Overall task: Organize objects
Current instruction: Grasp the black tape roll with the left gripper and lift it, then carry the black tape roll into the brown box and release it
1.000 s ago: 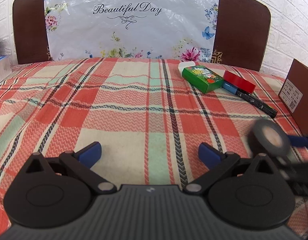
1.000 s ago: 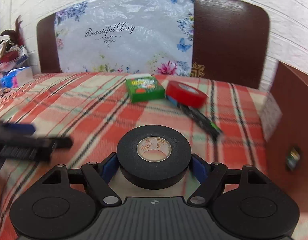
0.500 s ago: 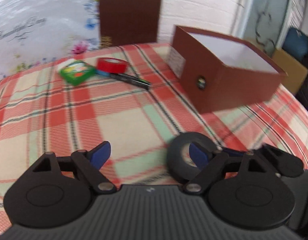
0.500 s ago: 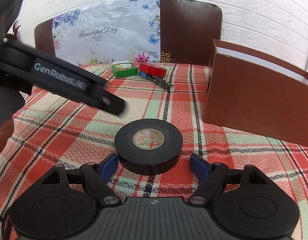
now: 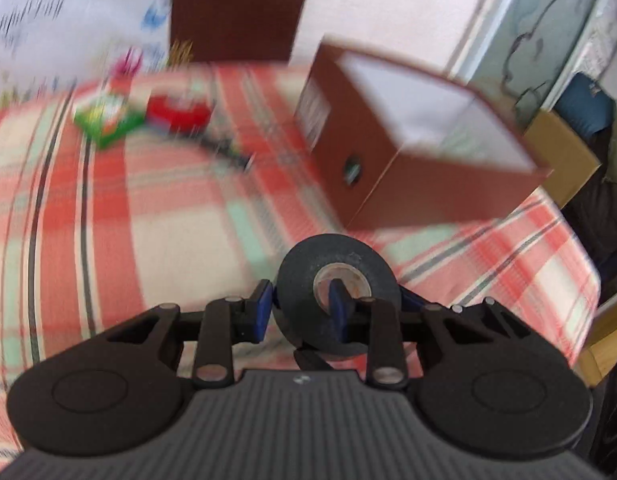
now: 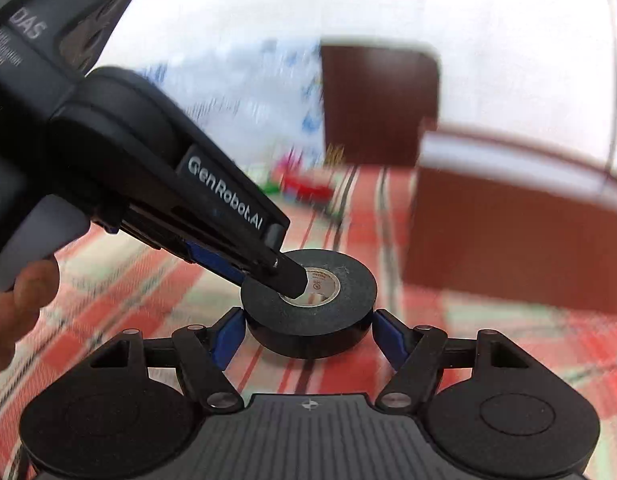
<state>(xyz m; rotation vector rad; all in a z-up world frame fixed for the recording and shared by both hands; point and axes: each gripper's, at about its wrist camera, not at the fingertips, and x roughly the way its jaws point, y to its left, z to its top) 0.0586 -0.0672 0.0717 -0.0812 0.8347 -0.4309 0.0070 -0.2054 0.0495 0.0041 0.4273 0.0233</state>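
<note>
My left gripper (image 5: 300, 310) just closed, pinching the black tape roll's (image 5: 336, 254) wall, one finger in its hole, my right gripper (image 6: 308, 334) closing around the roll, pads beside it, roll above checked cloth (image 5: 108, 220), near brown box (image 5: 408, 152).

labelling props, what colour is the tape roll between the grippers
Black, with a pale cardboard core. The tape roll shows best in the right wrist view.

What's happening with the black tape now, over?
Left gripper just closed on black tape roll, one finger through its core. Right gripper flanks the roll, closing in. Brown box ahead, path clear.
</note>
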